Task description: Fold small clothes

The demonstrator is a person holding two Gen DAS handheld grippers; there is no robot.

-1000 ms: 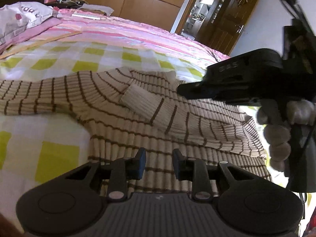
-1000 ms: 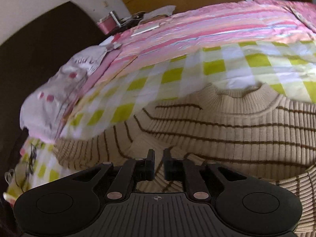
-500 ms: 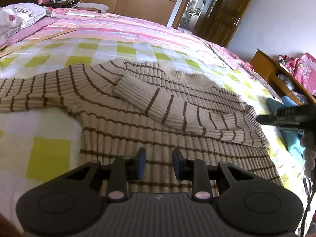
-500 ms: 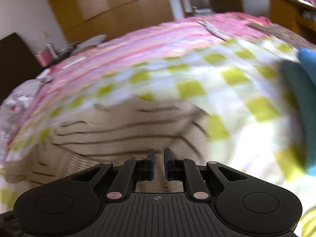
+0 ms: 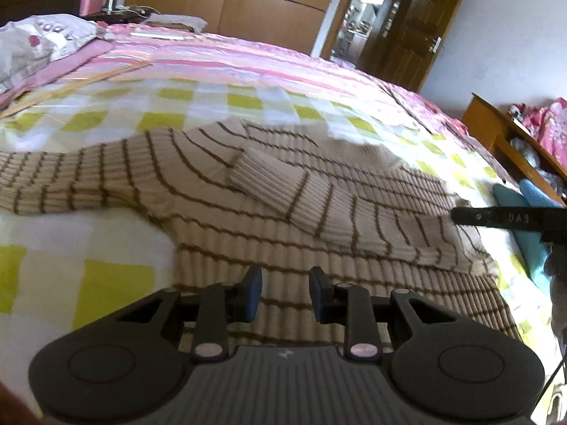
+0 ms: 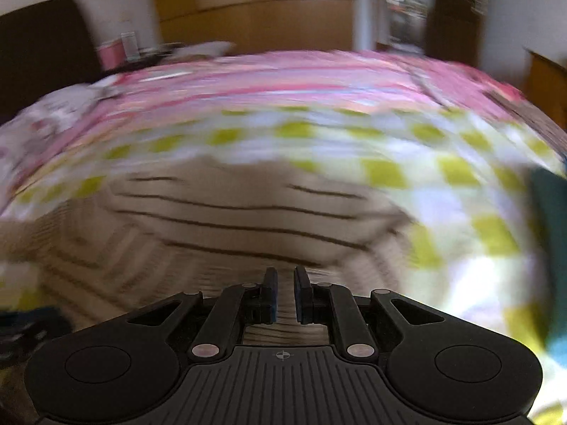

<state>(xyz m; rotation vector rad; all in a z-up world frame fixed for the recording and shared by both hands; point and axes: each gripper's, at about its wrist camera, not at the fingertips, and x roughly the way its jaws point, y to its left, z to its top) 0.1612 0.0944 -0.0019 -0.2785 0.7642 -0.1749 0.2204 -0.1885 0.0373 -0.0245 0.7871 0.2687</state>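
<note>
One sweater (image 5: pixel 269 212), beige with thin brown stripes, lies flat on the checked yellow-and-white cover of the bed (image 5: pixel 106 290), hem toward the near edge, collar toward the far side. One sleeve (image 5: pixel 319 198) is folded across the chest; the other stretches toward the bed's left edge. Left gripper (image 5: pixel 285 295) hangs just above the hem, jaws a narrow gap apart, nothing between them. Right gripper (image 6: pixel 282 295) is over the sweater's right side, view blurred; jaws nearly closed with a slim gap, nothing gripped. Count: one sweater, two grippers, one blue cloth (image 5: pixel 514 205) near the bed's right edge.
</note>
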